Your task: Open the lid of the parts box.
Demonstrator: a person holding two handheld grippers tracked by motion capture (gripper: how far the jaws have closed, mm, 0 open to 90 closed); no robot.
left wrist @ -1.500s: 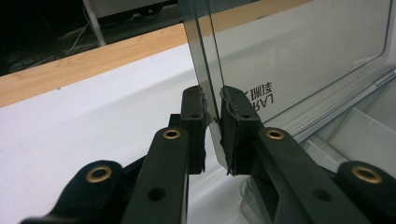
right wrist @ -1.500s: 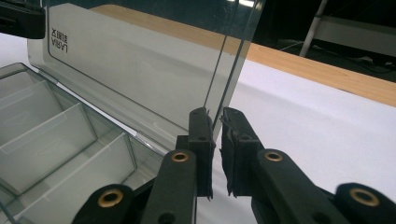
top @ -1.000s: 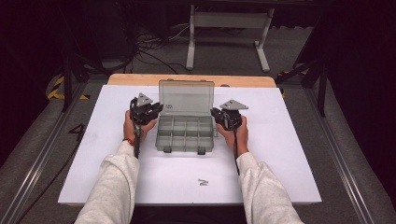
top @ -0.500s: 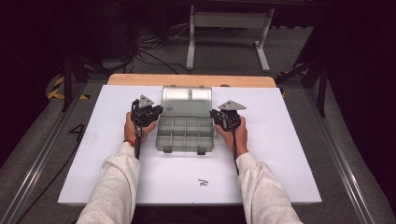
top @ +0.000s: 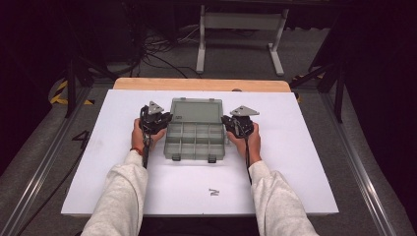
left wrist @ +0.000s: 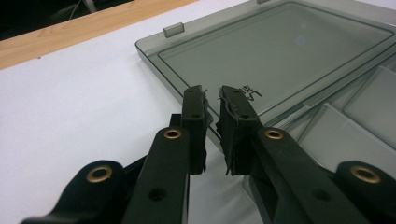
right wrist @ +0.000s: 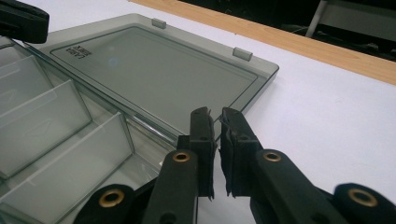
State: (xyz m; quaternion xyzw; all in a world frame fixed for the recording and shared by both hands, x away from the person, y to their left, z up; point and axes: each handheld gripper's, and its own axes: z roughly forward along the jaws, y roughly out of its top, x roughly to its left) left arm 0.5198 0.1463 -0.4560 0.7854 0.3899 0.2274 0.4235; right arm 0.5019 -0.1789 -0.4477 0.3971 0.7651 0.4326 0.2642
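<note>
A clear grey box (top: 195, 142) sits in the middle of the white sheet (top: 295, 162) that covers the table, with its lid (top: 195, 111) swung fully back and lying flat on the sheet on the far side. The tray shows 2 rows of compartments, and 2 latches hang at its near edge. 2 small tabs stand along the far edge of the lid, plain in both gripper views.

The left gripper (top: 153, 121) is held just beside the box's left side, about where tray and lid meet. In the left gripper view its jaws are nearly together — a thin gap between the pads, nothing in it — and the tips (left wrist: 212, 100) hover over the lid's (left wrist: 280, 60) near corner, by a small printed mark. Whether they touch the plastic cannot be told.

The right gripper (top: 239, 124) mirrors it at the box's right side. In the right gripper view the jaws are likewise clenched on nothing, with a slim gap, and the tips (right wrist: 215, 119) sit at the lid's (right wrist: 154, 74) edge near the hinge line — the tray's dividers (right wrist: 70, 121) run off to the left.

Both forearms, in pale sleeves, come in from the near side. A strip of bare wood (top: 201, 84) shows beyond the sheet, and a small dark mark (top: 213, 191) is printed on the sheet near the front edge.
</note>
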